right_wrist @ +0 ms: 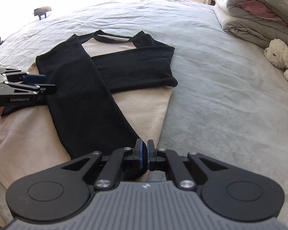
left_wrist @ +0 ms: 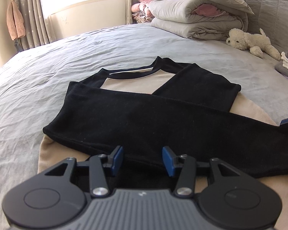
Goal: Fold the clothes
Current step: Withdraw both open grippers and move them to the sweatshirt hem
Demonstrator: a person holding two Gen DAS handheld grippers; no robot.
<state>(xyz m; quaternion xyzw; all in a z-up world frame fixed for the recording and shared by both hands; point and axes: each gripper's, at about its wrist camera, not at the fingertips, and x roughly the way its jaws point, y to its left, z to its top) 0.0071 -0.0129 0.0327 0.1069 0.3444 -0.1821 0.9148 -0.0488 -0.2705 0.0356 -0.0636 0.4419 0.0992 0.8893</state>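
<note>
Shirt (right_wrist: pixel 98 71) lies flat on bed (right_wrist: pixel 211 76) with both black sleeves crossed over its beige body, right gripper (right_wrist: pixel 144 154) clenched on one sleeve's cuff end to lay it across, left gripper (left_wrist: pixel 143 160) released beside it.

"GenRobot.AI" is printed on the left tool (right_wrist: pixel 41 84).
</note>
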